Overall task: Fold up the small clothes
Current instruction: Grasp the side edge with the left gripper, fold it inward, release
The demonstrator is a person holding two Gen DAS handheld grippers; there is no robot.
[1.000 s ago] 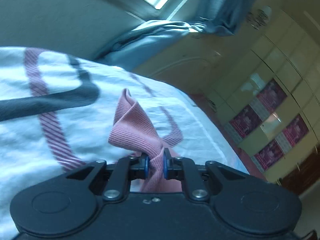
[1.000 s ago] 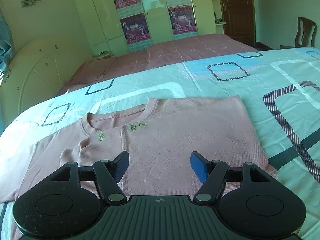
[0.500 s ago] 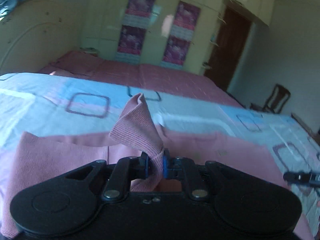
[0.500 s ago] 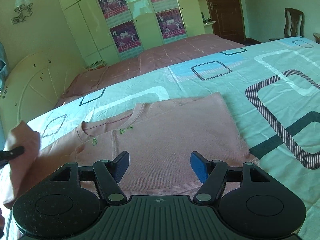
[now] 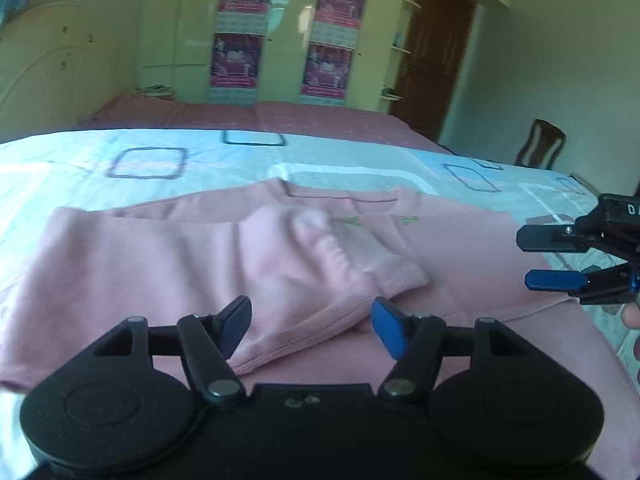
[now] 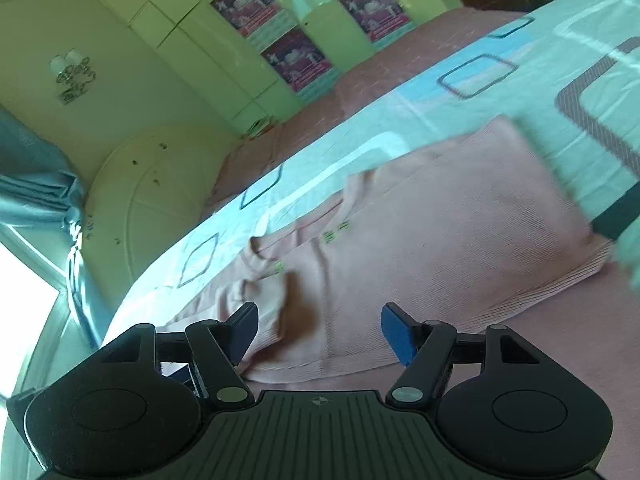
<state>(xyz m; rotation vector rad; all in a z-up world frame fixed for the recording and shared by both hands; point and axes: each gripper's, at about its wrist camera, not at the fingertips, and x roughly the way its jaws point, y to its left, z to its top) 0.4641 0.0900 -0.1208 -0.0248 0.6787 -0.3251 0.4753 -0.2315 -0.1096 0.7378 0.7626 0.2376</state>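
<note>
Bedsheet [image 5: 80, 160] bears pink top [image 5: 460, 248], neckline away.

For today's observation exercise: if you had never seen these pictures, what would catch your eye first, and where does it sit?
First, the pink top spread flat on the patterned bedspread, its sleeve folded across the body. Next, the left gripper low in the foreground: its jaws have just opened and the sleeve lies between them unpinched. The right gripper stands open at the right edge, and purple posters mark the wardrobe behind.

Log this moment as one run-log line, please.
left gripper: jaws just opened, sleeve dropped across pink top | right gripper: open, empty
</note>
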